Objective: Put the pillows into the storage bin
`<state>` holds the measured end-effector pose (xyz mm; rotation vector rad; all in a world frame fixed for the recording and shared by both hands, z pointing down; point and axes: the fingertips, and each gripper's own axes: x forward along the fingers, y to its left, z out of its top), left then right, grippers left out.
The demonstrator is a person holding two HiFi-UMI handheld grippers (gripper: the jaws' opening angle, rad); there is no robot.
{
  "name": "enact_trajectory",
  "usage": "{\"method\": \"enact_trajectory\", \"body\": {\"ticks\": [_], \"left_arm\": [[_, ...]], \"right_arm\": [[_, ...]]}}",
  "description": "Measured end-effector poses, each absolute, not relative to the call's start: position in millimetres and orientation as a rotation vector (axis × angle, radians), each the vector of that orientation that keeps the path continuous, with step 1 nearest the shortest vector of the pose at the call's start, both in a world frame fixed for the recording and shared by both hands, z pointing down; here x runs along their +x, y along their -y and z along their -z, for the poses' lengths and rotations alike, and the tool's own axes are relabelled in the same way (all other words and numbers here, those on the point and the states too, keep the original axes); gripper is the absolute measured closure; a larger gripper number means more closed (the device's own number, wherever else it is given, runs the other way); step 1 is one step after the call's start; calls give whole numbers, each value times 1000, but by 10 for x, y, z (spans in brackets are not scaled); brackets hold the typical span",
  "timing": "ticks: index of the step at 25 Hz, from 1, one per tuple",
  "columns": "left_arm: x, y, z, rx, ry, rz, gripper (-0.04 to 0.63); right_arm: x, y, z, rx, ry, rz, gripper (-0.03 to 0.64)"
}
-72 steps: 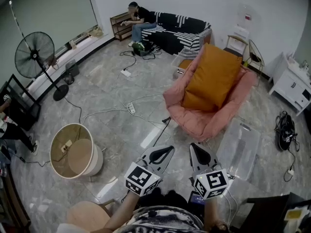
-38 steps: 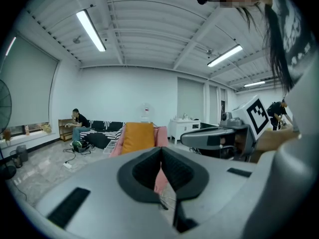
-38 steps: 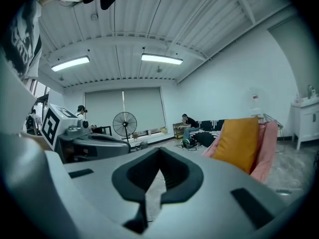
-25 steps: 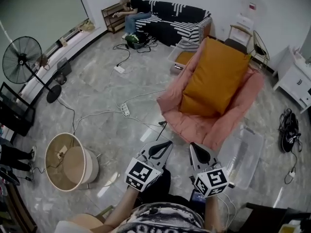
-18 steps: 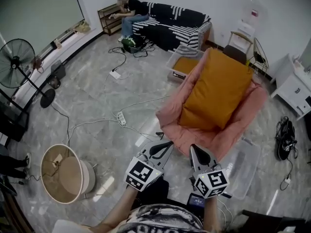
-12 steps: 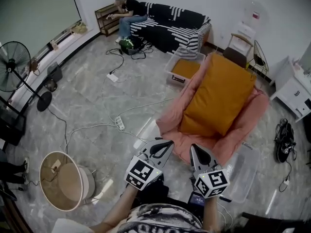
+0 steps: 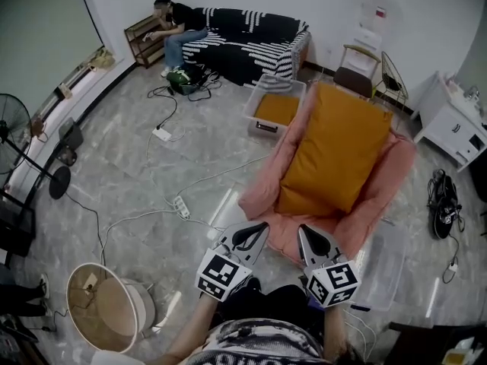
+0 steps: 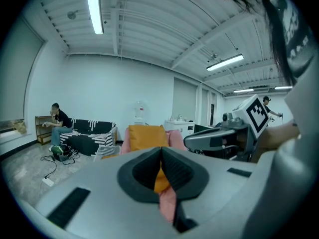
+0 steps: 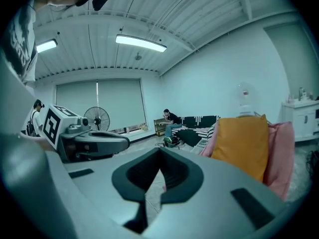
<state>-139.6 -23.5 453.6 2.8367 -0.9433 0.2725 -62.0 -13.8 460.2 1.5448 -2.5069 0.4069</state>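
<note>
A big orange pillow (image 7: 338, 154) leans upright on a pink padded lounge cushion (image 7: 384, 196) on the floor, just ahead of both grippers. Behind it stands a clear storage bin (image 7: 262, 122) with something orange inside. My left gripper (image 7: 259, 229) and right gripper (image 7: 304, 231) are side by side at the bottom of the head view, both shut and empty, short of the pink cushion's near edge. In the left gripper view the orange pillow (image 8: 147, 136) shows beyond the shut left gripper (image 8: 161, 151). The right gripper view has the pillow (image 9: 242, 141) to the right of the shut right gripper (image 9: 160, 152).
A clear plastic lid (image 7: 384, 268) lies on the floor right of the grippers. A round beige basket (image 7: 106, 310) stands at lower left. Cables and a power strip (image 7: 181, 206) cross the floor. A person sits on a striped sofa (image 7: 243, 40); a white cabinet (image 7: 456, 131) is at right.
The whole view has advanced toward the pink cushion; pillow and bin are nearer, and the basket and fan have slid left and back. Both grippers stay shut and side by side.
</note>
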Motion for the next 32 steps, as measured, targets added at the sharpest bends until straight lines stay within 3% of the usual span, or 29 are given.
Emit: {"method": "enact_trajectory", "body": {"ticks": [14,28,32], "left_arm": [[-1311,877,-4688,2776,968,-312,583],[-788,2098,-4665,2790,1009,-346,583],[-605,2429,-4687,2798,1019,-362,583]], "right_arm": [[-389,839,-4692,1531,2492,-453,618],[545,2562,-4632,1538,2499,-424,618],[916,3154,-4572,1537,2499,-388,578]]}}
